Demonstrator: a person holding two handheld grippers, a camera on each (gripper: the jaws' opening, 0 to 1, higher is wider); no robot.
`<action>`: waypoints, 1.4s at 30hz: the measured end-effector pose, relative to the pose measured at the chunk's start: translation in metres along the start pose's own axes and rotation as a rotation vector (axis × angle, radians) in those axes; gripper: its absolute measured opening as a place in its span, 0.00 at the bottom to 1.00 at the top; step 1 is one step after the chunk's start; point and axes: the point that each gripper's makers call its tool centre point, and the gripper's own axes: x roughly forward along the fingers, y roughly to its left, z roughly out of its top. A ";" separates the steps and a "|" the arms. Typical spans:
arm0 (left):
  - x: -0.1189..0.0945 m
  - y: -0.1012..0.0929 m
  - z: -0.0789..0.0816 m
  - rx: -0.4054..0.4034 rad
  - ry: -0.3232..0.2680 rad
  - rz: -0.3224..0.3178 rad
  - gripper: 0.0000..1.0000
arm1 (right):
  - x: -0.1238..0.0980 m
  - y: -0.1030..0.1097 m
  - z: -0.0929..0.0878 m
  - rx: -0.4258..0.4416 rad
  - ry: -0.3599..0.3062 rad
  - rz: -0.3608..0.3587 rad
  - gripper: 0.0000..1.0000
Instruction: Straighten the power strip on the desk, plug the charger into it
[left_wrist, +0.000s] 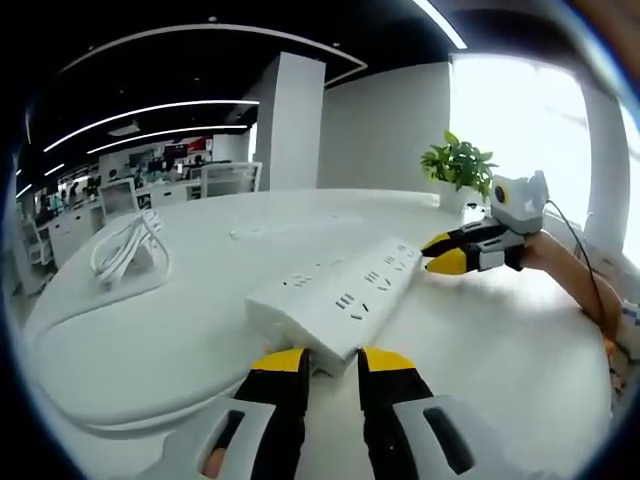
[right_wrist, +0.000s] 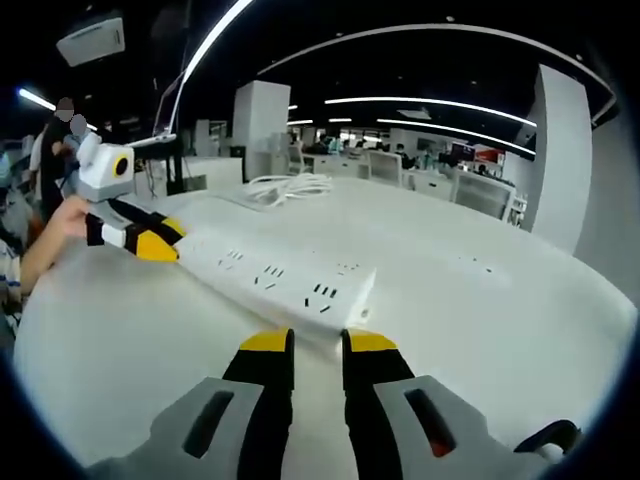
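Observation:
A long white power strip (left_wrist: 345, 290) lies at an angle on the white desk (left_wrist: 150, 350). My left gripper (left_wrist: 332, 362) sits at its near end, jaws close together with nothing between them, yellow tips just short of the strip's end. My right gripper (left_wrist: 443, 254) is at the far end, tips together against the strip. In the right gripper view the strip (right_wrist: 275, 272) runs away to the left, my right gripper (right_wrist: 318, 343) is just short of its near end, and my left gripper (right_wrist: 158, 238) is at the other end. A coiled white cable (left_wrist: 125, 250) (right_wrist: 290, 185) lies farther off.
A potted green plant (left_wrist: 458, 165) stands at the desk's far edge near the window. A person's hand (right_wrist: 60, 225) and forearm (left_wrist: 570, 275) hold the grippers. Office desks and chairs (left_wrist: 210, 180) fill the background beyond a white pillar (left_wrist: 290, 120).

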 end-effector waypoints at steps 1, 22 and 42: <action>0.000 0.000 0.000 0.001 0.001 0.001 0.19 | 0.000 0.000 0.000 -0.001 0.000 0.000 0.18; -0.005 -0.003 -0.004 0.001 0.017 -0.014 0.18 | -0.004 0.002 0.000 0.021 0.021 -0.002 0.16; -0.008 0.004 -0.001 0.005 0.017 -0.024 0.18 | -0.017 0.011 -0.005 0.026 -0.003 -0.060 0.16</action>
